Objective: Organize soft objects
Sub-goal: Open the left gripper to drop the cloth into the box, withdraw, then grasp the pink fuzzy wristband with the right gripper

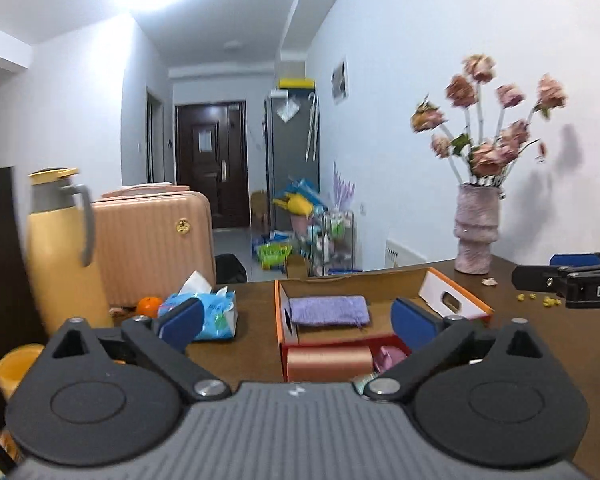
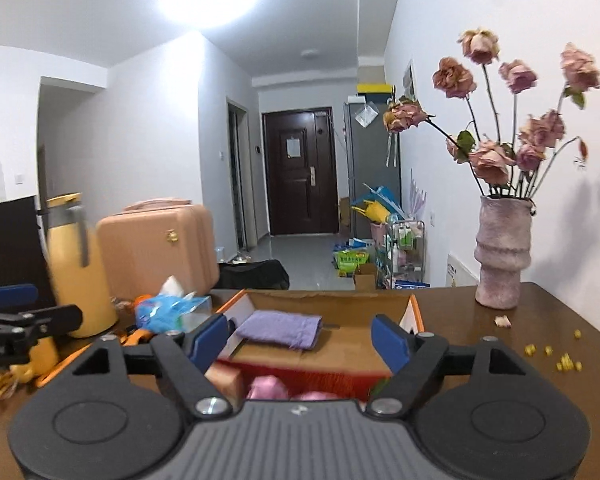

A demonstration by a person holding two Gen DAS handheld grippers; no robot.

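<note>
On the dark wooden desk [image 1: 252, 360] stands an open cardboard box [image 1: 352, 280] with orange edges, reaching toward the desk's far edge. A folded purple towel [image 1: 329, 310] lies flat on the box floor, in its far left part. Nearer the cameras, a red box [image 1: 340, 344] holds a peach-coloured roll of fabric [image 1: 329, 362] with a pink soft item [image 1: 390, 356] beside it on the right.

The left gripper [image 1: 298, 316] hovers with its blue pads spread wide, holding nothing. The right gripper [image 2: 300, 338] is likewise spread and empty above the red box.

A blue tissue pack [image 1: 216, 312] sits left of the cardboard box, and a pink vase of dried roses [image 2: 502, 252] stands at the far right corner.
</note>
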